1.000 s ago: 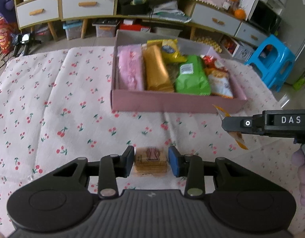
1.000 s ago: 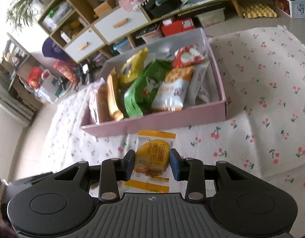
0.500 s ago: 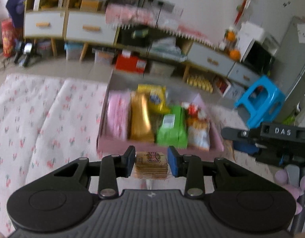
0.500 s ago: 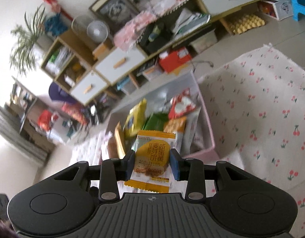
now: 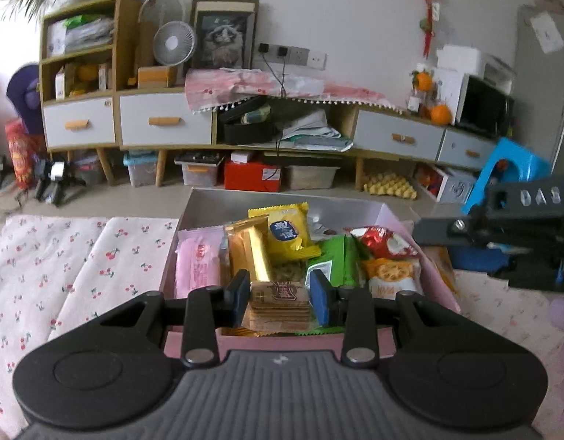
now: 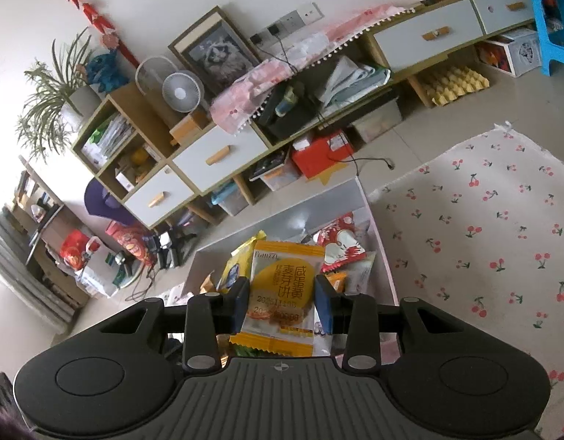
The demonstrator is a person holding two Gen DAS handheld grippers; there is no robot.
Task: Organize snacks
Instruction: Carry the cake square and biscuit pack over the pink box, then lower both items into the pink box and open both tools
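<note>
Now both hand-held grippers, left (image 5: 280,295) clamping crackers (image 5: 280,304), right (image 6: 282,300) pinching a biscuit packet (image 6: 282,293), have moved over the box (image 5: 395,220); release comes next.

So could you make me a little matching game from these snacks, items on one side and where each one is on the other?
Things:
1. cracker pack
2. orange-yellow biscuit packet
3. pink packet
4. green packet

Places:
A. in the box, far left
B. held in the right gripper
C. held in the left gripper
D. in the box, right of middle

Pairs: 1-C, 2-B, 3-A, 4-D
</note>
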